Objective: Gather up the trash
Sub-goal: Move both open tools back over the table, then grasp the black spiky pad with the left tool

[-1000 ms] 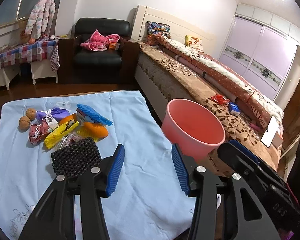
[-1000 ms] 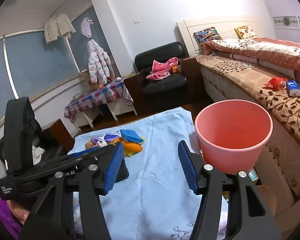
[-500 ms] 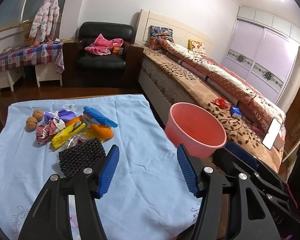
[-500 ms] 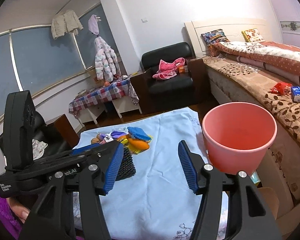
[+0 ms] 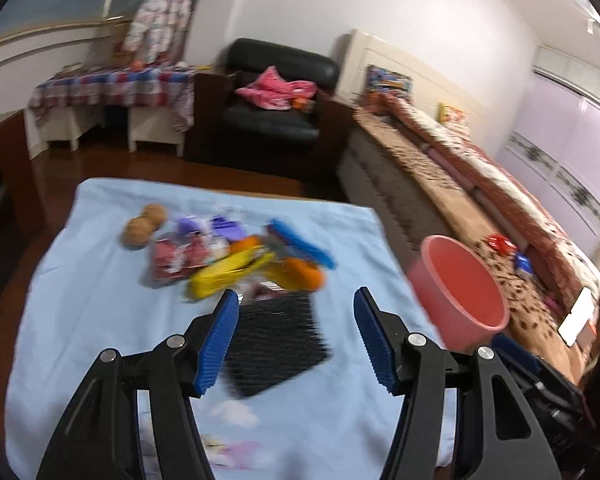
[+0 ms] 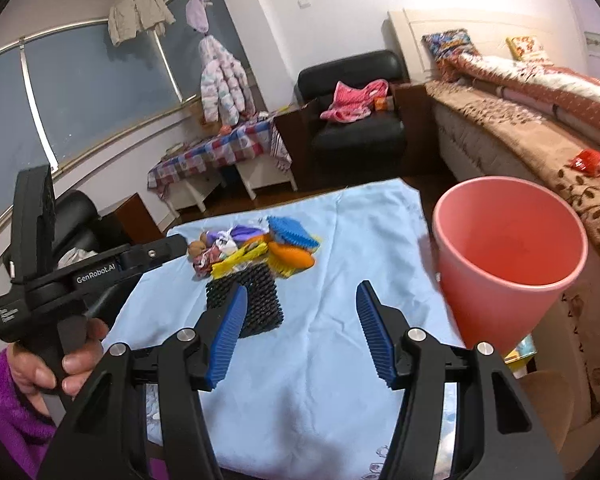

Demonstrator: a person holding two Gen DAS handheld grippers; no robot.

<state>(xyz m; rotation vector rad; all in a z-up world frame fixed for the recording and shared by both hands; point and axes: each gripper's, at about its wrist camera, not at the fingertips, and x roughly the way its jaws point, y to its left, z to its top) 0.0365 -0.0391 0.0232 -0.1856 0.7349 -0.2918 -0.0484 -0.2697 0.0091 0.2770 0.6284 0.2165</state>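
Note:
A pile of trash (image 5: 236,256) lies on the light blue cloth (image 5: 92,320): yellow, red, purple and blue wrappers, an orange piece and two walnuts (image 5: 144,224). A black foam net (image 5: 278,344) lies in front of it. The pile also shows in the right wrist view (image 6: 256,248). The pink bucket (image 5: 460,284) stands at the cloth's right edge and looks empty in the right wrist view (image 6: 508,256). My left gripper (image 5: 294,344) is open above the net. My right gripper (image 6: 300,330) is open above the cloth, right of the net (image 6: 252,300).
A bed (image 5: 480,200) with a brown floral cover runs along the right, with a red packet (image 5: 500,244) and a phone (image 5: 578,316) on it. A black armchair (image 5: 276,120) and a checkered side table (image 5: 112,88) stand behind the cloth.
My left gripper has swung left toward the pile, so the black net now lies between its fingers. The right gripper has moved slightly closer to the table. Both stay open.

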